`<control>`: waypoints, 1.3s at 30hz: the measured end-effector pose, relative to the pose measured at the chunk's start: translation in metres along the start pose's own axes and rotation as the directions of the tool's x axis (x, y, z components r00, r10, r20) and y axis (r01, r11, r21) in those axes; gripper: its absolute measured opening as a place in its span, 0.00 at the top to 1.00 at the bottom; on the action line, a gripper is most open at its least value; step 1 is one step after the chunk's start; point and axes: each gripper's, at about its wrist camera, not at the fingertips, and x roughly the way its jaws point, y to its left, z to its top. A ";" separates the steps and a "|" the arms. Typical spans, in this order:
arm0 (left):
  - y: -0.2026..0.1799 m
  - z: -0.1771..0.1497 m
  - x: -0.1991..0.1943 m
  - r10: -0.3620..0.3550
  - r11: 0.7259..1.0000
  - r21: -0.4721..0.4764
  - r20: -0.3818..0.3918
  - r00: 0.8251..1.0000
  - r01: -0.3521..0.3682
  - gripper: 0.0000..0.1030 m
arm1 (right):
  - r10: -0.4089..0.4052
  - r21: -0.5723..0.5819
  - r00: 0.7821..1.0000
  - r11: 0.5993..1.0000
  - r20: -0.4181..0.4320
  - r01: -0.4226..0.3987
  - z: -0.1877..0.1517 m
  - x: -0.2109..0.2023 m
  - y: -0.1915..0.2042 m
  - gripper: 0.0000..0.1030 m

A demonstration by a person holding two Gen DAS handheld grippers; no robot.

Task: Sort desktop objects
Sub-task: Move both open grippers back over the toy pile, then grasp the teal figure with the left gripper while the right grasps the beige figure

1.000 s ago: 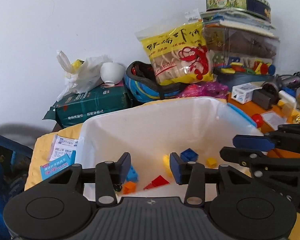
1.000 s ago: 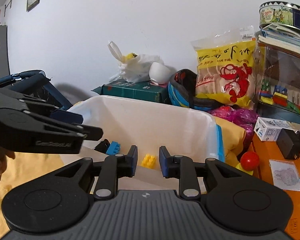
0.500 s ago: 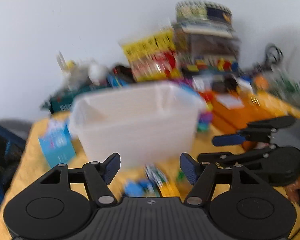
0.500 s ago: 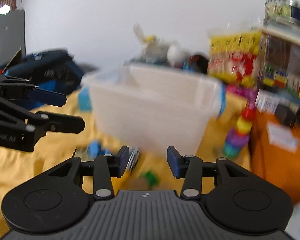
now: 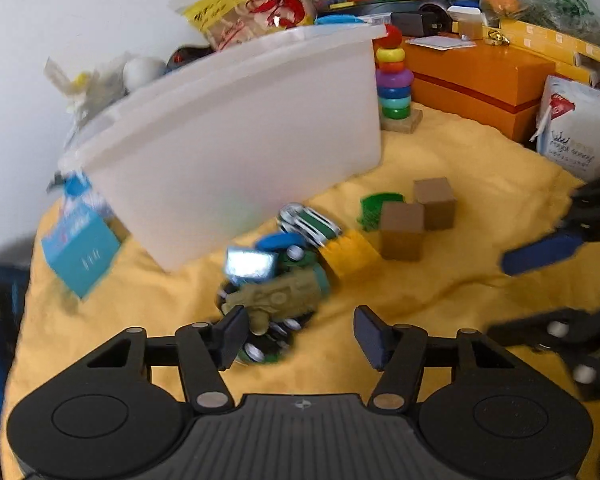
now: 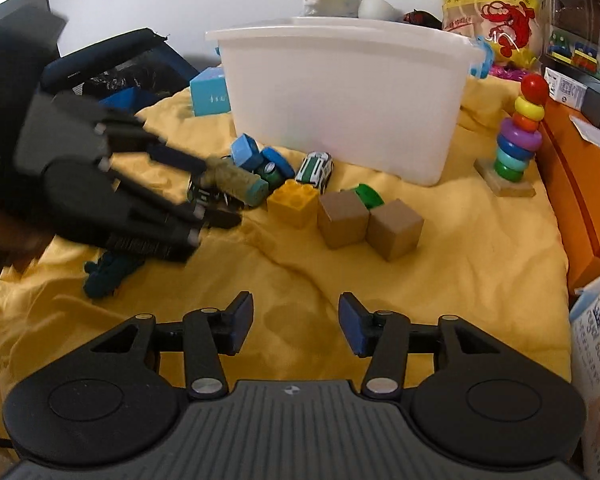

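Left gripper [image 5: 300, 334] released, jaws spread, closing on the olive toy [image 5: 276, 296] in the pile just beside the white bin [image 5: 236, 128]. Centre it between the jaws before clamping. Right gripper [image 6: 296, 326] released, hovering over bare yellow cloth [image 6: 440, 280].

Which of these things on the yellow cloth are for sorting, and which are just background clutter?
For the job: white bin, yellow brick, two wooden cubes, green-and-white toy car, olive toy vehicle.

Lying about: ring stacker, snack bag, orange box.
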 end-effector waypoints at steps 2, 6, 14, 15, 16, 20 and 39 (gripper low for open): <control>-0.001 0.006 0.007 0.038 0.995 0.091 -0.001 0.999 -0.038 0.39 | -0.004 0.010 1.000 1.000 -0.003 0.004 -0.003 -0.002 -0.001 0.50; -0.002 0.013 0.021 0.015 0.978 0.209 -0.011 1.000 -0.012 0.45 | -0.016 0.024 1.000 1.000 -0.007 0.016 -0.006 -0.003 -0.003 0.50; -0.016 -0.001 0.009 -0.104 0.989 0.102 -0.051 0.993 0.109 0.59 | -0.056 0.057 0.998 0.997 0.028 0.054 0.001 -0.006 -0.012 0.50; -0.015 -0.006 0.003 -0.132 0.990 0.048 -0.053 0.990 0.135 0.59 | -0.058 0.061 0.998 0.997 0.030 0.057 0.002 -0.005 -0.013 0.50; -0.014 -0.011 -0.003 -0.163 0.987 -0.007 -0.058 0.985 0.163 0.61 | -0.057 0.063 0.998 0.996 0.029 0.055 0.002 -0.004 -0.014 0.50; -0.020 -0.036 -0.025 -0.214 0.969 -0.140 -0.080 0.974 0.201 0.62 | -0.047 0.076 0.999 0.996 0.024 0.045 0.001 -0.001 -0.014 0.50; -0.018 -0.065 -0.071 -0.140 0.976 -0.172 -0.031 0.990 0.133 0.59 | 0.079 -0.086 0.997 0.993 0.025 -0.076 0.038 0.011 0.029 0.50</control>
